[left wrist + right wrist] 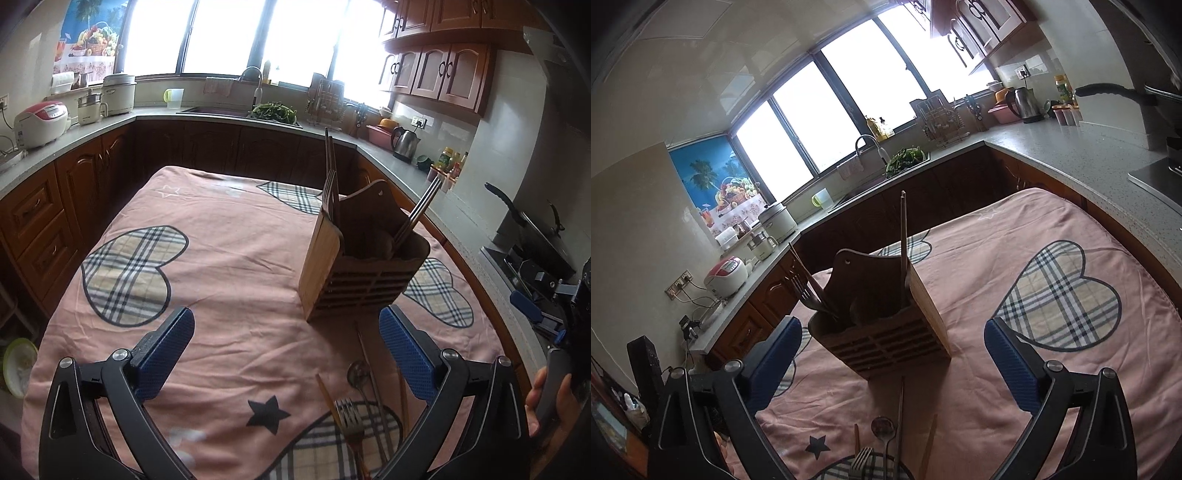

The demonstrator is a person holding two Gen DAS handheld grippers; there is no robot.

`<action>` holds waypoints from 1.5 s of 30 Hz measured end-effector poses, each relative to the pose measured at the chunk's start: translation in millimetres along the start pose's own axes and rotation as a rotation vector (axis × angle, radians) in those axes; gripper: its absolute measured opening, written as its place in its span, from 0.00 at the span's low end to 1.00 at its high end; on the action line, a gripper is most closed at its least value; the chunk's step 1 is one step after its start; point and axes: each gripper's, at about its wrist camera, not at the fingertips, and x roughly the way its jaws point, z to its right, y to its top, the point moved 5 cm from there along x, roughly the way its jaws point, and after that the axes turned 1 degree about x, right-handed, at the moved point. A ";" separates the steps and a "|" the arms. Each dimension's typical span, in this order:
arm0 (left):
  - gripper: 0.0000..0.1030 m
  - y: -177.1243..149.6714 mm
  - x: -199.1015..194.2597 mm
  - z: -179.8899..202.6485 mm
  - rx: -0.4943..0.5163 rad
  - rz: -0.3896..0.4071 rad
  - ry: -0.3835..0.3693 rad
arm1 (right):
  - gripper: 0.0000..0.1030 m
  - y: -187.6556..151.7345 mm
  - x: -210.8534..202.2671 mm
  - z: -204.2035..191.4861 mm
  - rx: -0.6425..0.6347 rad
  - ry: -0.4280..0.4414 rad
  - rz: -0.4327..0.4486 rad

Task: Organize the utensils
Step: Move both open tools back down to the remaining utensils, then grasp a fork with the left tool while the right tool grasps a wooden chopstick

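Observation:
A wooden utensil holder [362, 266] stands upright on the pink cloth [221, 258]. A fork and wooden chopsticks [330, 173] stick out of one side of it, metal chopsticks [419, 210] out of the other. Near the cloth's front edge lie a spoon [359, 371], a fork [349, 417], and loose wooden and metal chopsticks. My left gripper [286, 317] hangs open and empty above the cloth, left of these. In the right wrist view my right gripper [893, 326] is open and empty, short of the holder [886, 332], with the spoon [882, 428] and fork [860, 459] below it.
Dark wooden cabinets and a grey counter [406, 166] ring the table on three sides. The counter carries a rice cooker [40, 123], a sink with greens [275, 110], a kettle [404, 144] and a wok [535, 225]. A hand [546, 398] holds the other gripper at the right edge.

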 end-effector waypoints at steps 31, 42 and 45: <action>0.99 -107.3 17.0 33.6 0.062 -0.272 -0.074 | 0.97 -102.3 -41.8 39.4 0.014 -0.106 -0.159; 0.72 -113.6 67.8 67.1 0.146 -0.376 -0.117 | 0.75 -110.0 8.3 37.0 -0.019 -0.093 -0.288; 0.63 -116.6 78.9 69.4 0.152 -0.406 -0.122 | 0.62 -113.1 27.3 35.0 -0.032 -0.091 -0.332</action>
